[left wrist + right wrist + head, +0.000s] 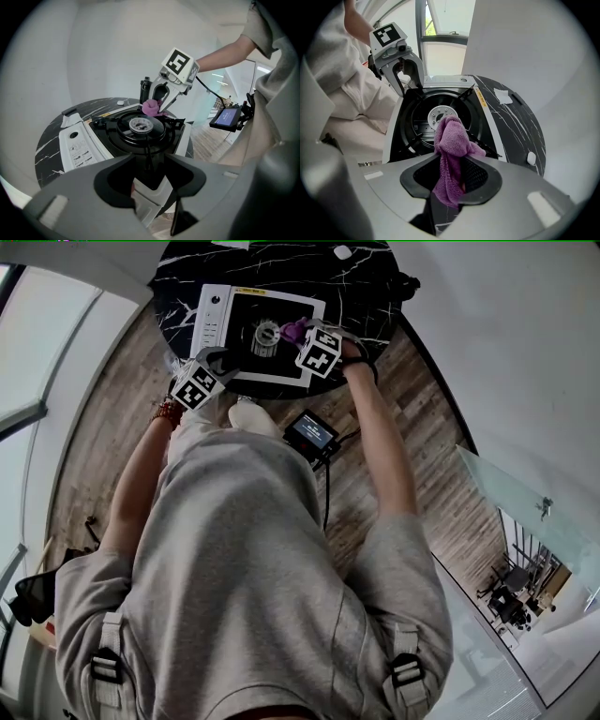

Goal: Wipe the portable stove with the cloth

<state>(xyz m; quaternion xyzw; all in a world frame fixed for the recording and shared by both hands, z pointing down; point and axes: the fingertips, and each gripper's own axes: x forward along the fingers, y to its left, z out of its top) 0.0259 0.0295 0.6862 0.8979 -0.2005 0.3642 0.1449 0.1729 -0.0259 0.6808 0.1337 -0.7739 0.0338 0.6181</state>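
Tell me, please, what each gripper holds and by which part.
The right gripper pinches the purple cloth around its middle. The left gripper straddles the stove edge; whether it grips cannot be told.

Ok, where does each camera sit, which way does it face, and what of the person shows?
Head view: on the person's head, looking steeply down at the stove on the round table; torso, forearms, left claw, right claw show.
Left gripper view: on the left claw, gripping the stove's near rim, looking across the burner; arm and clothing at right.
Right gripper view: on the right claw, pointing down at the burner, cloth pinched in it; clothing at left.
Shared: both gripper views show the burner and the opposite claw.
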